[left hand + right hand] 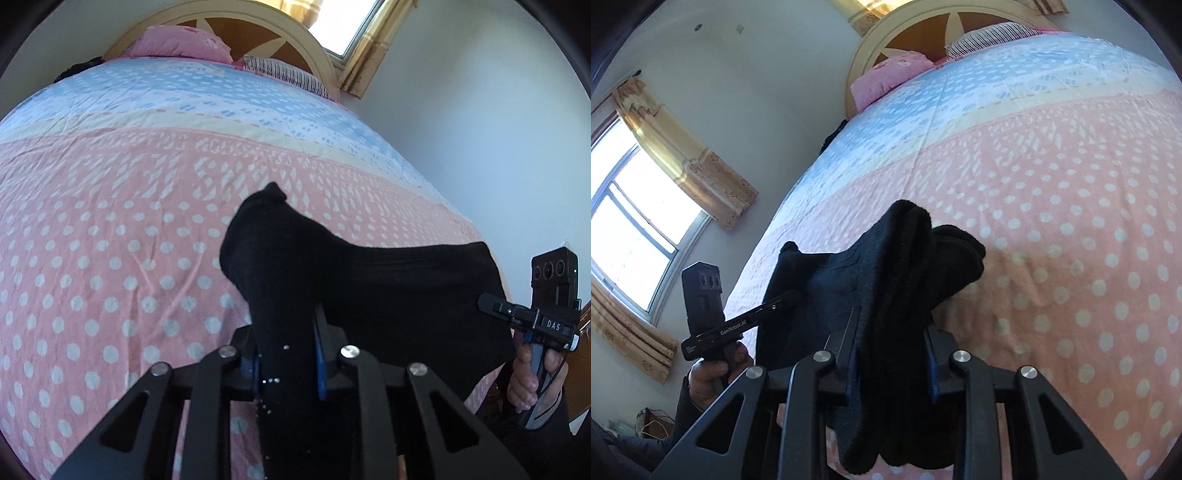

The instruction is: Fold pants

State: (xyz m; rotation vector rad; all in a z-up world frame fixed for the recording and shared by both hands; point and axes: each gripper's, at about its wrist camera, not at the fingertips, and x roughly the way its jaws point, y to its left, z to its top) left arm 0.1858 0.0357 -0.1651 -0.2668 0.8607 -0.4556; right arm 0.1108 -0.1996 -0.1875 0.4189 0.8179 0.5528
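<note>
My left claw (286, 354) was clamped on a bunched edge of the black pants (369, 291), the cloth rising between its blue-padded fingers (320, 365) and drooping down over the mechanism. My right claw (892, 363) gripped another part of the same pants (897, 280), thick folds pinched between its fingers and hanging below them. The garment stretched between the two claws, held up above the near end of the bed (110, 240), over the pink polka-dot part of the bedspread (1071, 258). From the left wrist I saw my right hand (532, 380) wrapped around its handle beside the pants; from the right wrist, my left hand (713, 373) likewise. Farther up the bed lay a pink pillow (181, 44) and a striped pillow (284, 72) against the headboard (916, 33), with a curtained window (635, 225) beside them.
</note>
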